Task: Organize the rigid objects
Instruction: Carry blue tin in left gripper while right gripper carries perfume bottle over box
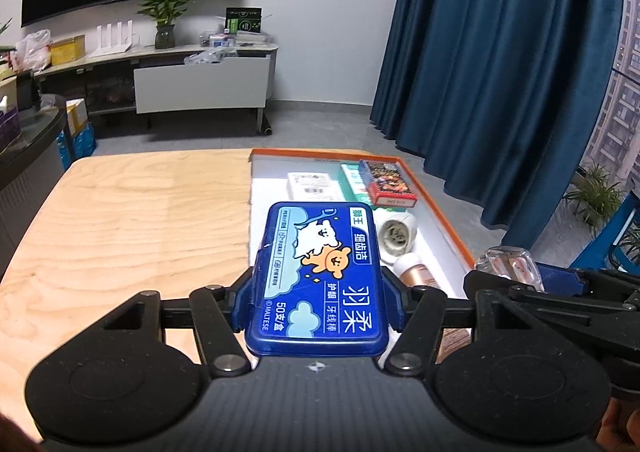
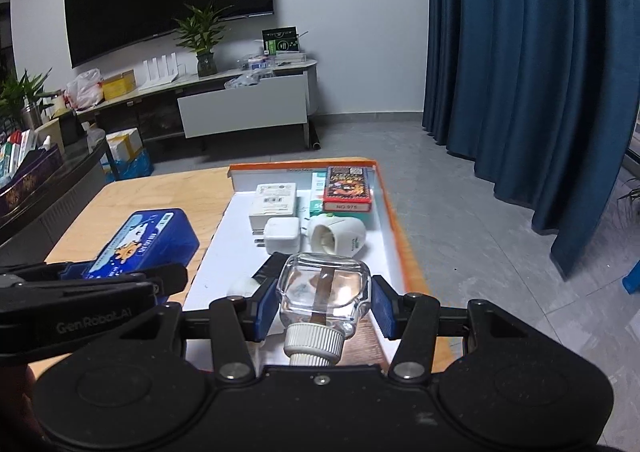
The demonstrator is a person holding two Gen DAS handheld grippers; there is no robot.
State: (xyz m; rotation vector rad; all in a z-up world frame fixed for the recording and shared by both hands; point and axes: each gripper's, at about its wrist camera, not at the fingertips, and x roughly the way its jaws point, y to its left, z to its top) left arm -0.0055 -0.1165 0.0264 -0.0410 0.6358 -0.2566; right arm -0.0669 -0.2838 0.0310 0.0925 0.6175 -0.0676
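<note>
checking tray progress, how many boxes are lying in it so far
3: a white box at the far left, a red card box far right atop a green-white box. More may be hidden.

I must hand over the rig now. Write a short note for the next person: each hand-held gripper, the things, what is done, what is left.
Left hand-held gripper: shut on the blue floss box, over the table's edge beside the tray.
Right hand-held gripper: shut on the clear glass bottle, above the tray's near end.
Done: white box, card pack, charger and white socket lie in the orange-rimmed tray.
Left: place both held things.
</note>
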